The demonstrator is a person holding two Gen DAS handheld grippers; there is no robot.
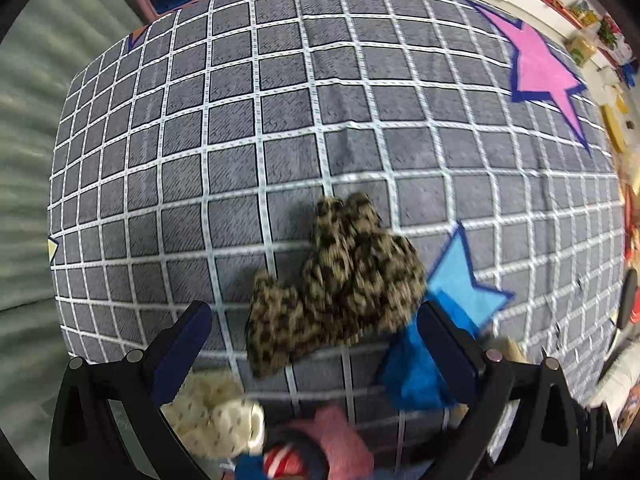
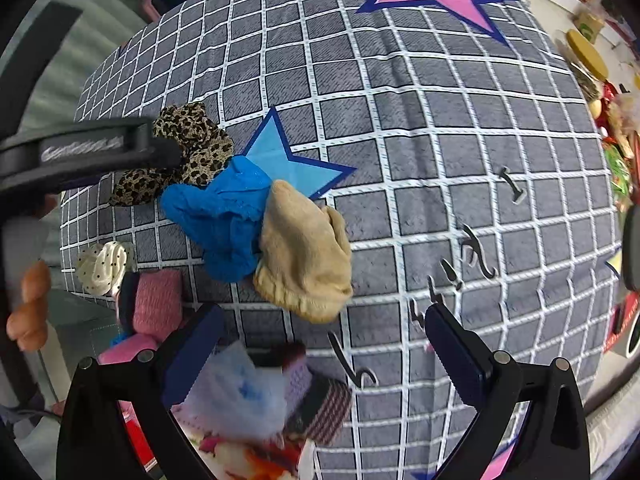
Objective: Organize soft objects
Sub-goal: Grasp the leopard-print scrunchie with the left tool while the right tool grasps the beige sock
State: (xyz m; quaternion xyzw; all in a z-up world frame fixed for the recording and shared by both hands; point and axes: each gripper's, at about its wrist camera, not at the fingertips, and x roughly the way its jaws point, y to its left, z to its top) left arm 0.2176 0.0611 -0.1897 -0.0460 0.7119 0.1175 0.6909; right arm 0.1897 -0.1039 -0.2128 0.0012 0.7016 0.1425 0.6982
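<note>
Left wrist view. Left claw (image 1: 314,330): jaws spread wide, nothing gripped. Leopard cloth (image 1: 340,280): a bunched, fuzzy piece lying on the grid bedspread (image 1: 240,128), set between the jaws and just ahead of them, its near end reaching back into the gap. Blue cloth (image 1: 416,376): crumpled, touching the inner side of the right-hand finger. Cream dotted cloth (image 1: 212,408): beside the left-hand finger, below its tip. Pink knit (image 1: 340,436): close under the claw, partly blurred.

Right wrist view. Right claw (image 2: 324,344): jaws released, nothing held. Tan cloth (image 2: 306,252): a soft heap directly ahead of the claw, nearer its left finger, touching the blue cloth (image 2: 224,216) on its far left side. Leopard cloth (image 2: 188,148): further off to the left, with the left claw's finger (image 2: 92,148) seen over it. Cream dotted cloth (image 2: 102,266) and pink knit (image 2: 156,304): left of the left finger, at the bedspread's edge. A pale blurred piece (image 2: 240,392) and a striped knit (image 2: 324,408): under the claw.

Handling, as judged. All pieces appear light, limp and compliant, not fragile; slipping is unlikely on fuzzy fabric, though loose ends will dangle. The leopard cloth is best pinched across its thick bunched middle, so several folds are caught together.
</note>
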